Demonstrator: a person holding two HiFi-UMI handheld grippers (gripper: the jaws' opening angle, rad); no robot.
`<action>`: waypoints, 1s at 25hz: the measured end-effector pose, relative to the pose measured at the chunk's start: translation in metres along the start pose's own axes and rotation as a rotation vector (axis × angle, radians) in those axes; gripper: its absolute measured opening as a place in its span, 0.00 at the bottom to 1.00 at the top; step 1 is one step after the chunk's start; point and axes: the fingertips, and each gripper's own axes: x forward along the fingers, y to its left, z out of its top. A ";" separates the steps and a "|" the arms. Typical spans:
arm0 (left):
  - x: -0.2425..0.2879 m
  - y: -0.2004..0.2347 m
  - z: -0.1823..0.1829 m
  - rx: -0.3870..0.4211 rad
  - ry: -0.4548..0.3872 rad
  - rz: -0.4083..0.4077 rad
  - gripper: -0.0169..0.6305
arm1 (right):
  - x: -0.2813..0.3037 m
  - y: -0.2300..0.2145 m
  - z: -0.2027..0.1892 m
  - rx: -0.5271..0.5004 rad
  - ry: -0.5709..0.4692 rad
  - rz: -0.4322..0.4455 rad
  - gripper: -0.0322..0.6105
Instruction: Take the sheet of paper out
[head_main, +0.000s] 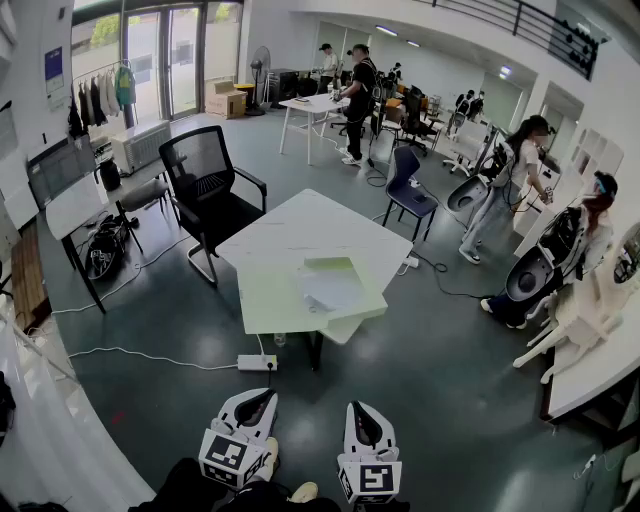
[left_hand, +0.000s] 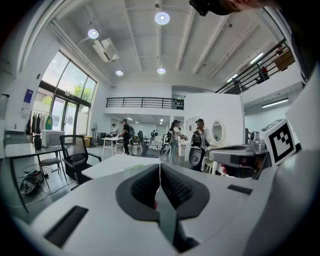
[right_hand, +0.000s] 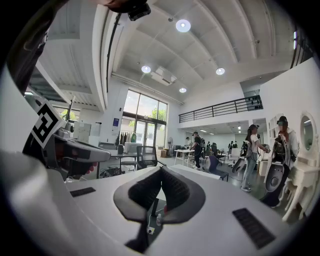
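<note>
Left jaws: the left gripper (left_hand: 160, 186) is closed, its pads pressed together with nothing between them.
Right jaws: the right gripper (right_hand: 161, 189) is also closed and empty.
Position: both grippers are held low, close to the person and roughly level. The left gripper (head_main: 252, 405) and right gripper (head_main: 362, 418) are well apart from the table (head_main: 300, 225).
Paper: a pale sheet of paper (head_main: 328, 290) lies flat on a light green folder (head_main: 362, 283) at the table's near right corner. I cannot tell whether it is tucked inside or only resting on top.
Handling, judged: it is light, thin and limp. It is likely to crease under a hard pinch and to slide or drag the folder along with it.
Hold point, judged: pinch a free edge or corner of the sheet nearest the table's front edge, with one gripper steadying the folder.
Edges: the folder appears to reach the table's right edge, possibly slightly over it. A careless pull could tip it off.
Open room: the floor between the person and the table is open except for a power strip (head_main: 257, 362) and its cable. A black chair (head_main: 205, 190) stands at the table's left edge, and other people stand well apart.
Progress, judged: the approach has not yet begun.
</note>
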 end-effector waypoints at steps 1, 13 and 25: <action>0.001 0.000 0.001 0.001 -0.002 0.000 0.06 | 0.000 0.000 0.000 -0.001 0.000 0.001 0.07; 0.023 0.008 0.006 0.009 0.006 -0.018 0.06 | 0.019 -0.013 -0.009 0.049 0.027 -0.016 0.07; 0.080 0.056 0.029 0.024 0.004 -0.088 0.06 | 0.079 -0.028 0.005 0.064 0.035 -0.079 0.07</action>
